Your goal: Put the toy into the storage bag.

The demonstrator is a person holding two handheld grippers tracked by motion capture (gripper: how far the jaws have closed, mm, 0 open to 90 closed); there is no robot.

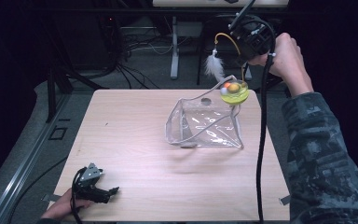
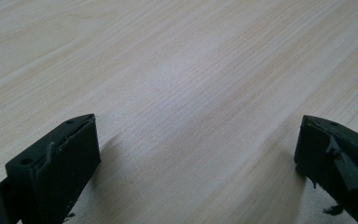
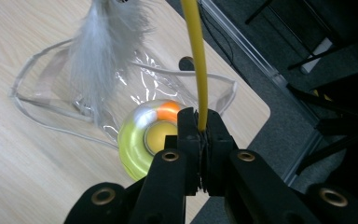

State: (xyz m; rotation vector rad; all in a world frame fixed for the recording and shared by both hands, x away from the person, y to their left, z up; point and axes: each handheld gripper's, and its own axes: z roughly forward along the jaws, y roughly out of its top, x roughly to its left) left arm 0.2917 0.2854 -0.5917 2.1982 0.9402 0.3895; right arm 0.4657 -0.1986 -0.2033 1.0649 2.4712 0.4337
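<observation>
Cat toy (image 1: pixel 234 90) first: a yellow-green ring base with an orange ball in it, hanging in the air over the far right corner of the table (image 1: pixel 135 154), right above the open mouth of the clear plastic pouch (image 1: pixel 205 126). From my right gripper view the base (image 3: pixel 142 140) sits just beyond the jaws, blurred. A yellow wand (image 3: pixel 196 60) rises from it, and a white feather (image 1: pixel 213 66) dangles off the wand's curled top, to the left of the gripper.

My right gripper (image 3: pixel 200 122) has the jaws pinched fully together on that yellow wand; I see the stem clamped between the two black tips, nothing else in there. In the high view the right gripper (image 1: pixel 249 37) is held up high past the table's far edge, with the hand (image 1: pixel 286 58) wrapped round it and the black cable trailing down the right side.

The pouch lies on the table's far right part, its white-edged rim gaping upward.

My left gripper (image 1: pixel 95 186) rests at the near left corner, well apart from all that. Its jaws stand wide apart over bare wood, holding nothing.
</observation>
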